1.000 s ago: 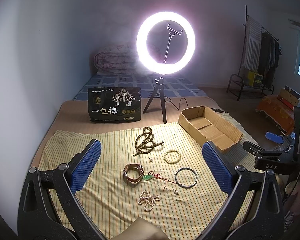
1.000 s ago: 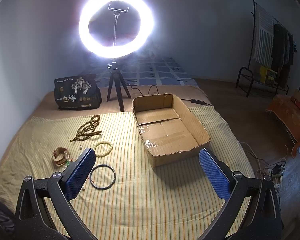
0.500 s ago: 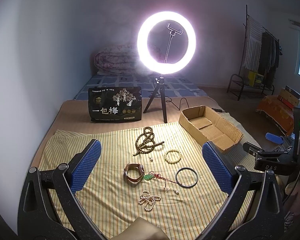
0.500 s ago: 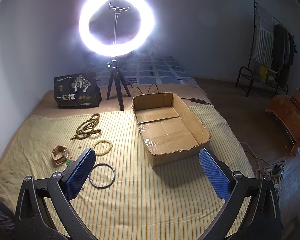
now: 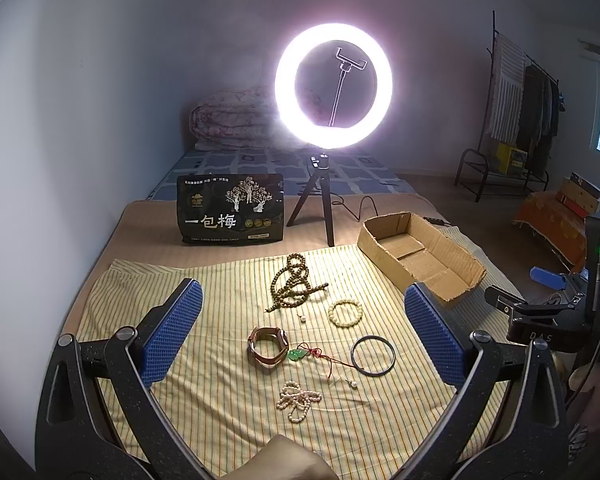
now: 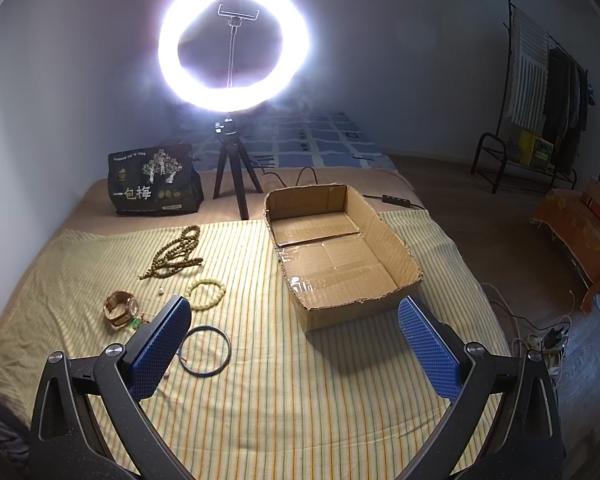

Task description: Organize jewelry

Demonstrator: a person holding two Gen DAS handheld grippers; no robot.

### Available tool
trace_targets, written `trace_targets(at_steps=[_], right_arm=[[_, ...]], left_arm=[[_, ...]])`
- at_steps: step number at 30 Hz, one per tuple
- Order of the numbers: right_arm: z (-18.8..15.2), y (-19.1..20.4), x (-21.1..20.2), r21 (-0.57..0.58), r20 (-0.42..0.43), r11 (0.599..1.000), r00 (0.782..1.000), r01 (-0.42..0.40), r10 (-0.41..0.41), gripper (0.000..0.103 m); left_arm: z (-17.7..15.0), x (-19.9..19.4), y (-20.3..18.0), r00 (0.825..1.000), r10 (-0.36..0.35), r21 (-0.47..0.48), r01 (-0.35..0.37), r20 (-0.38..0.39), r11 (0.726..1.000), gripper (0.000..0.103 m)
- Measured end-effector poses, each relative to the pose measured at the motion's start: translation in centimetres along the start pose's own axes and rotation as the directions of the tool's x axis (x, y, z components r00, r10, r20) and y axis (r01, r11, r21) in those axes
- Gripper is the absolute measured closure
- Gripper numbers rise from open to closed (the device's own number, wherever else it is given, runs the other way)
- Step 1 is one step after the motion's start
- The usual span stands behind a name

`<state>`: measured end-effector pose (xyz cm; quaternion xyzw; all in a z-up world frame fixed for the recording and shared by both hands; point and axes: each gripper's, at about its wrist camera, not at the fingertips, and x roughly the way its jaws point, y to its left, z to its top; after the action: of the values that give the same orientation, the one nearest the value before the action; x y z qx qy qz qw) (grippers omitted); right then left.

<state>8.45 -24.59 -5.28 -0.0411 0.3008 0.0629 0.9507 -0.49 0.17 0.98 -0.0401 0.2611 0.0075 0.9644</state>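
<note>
Both your tongs, left gripper (image 5: 300,332) and right gripper (image 6: 294,344), are spread wide, holding nothing, so you haven't really started. Next you'll probably drop onto one piece and carry it to the empty cardboard box (image 6: 396,240). On the striped cloth (image 5: 228,400) I count six: wooden bead strand (image 5: 294,286), pale bead bracelet (image 5: 345,312), watch (image 5: 267,346), green pendant (image 5: 296,356), dark bangle (image 5: 373,356), pearl strand (image 5: 298,400).

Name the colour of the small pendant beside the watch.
Green pendant on red cord; clearest in left wrist view.

Right gripper (image 6: 294,338), jaws spread, has drifted slightly left and forward: box (image 6: 342,256) and beads (image 6: 176,254) sit marginally lower-right in its view. Left view shifted barely.
</note>
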Motion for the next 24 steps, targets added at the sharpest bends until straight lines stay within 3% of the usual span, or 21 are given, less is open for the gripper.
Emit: trace_targets(at_steps=[24], right_arm=[[-0.15,0.42,0.3,-0.004,-0.014,1.0,1.0,-0.008,0.008,0.0]], left_arm=[[-0.21,0.04,-0.01,1.0,0.001,0.0,-0.001,0.0,1.0,0.0]])
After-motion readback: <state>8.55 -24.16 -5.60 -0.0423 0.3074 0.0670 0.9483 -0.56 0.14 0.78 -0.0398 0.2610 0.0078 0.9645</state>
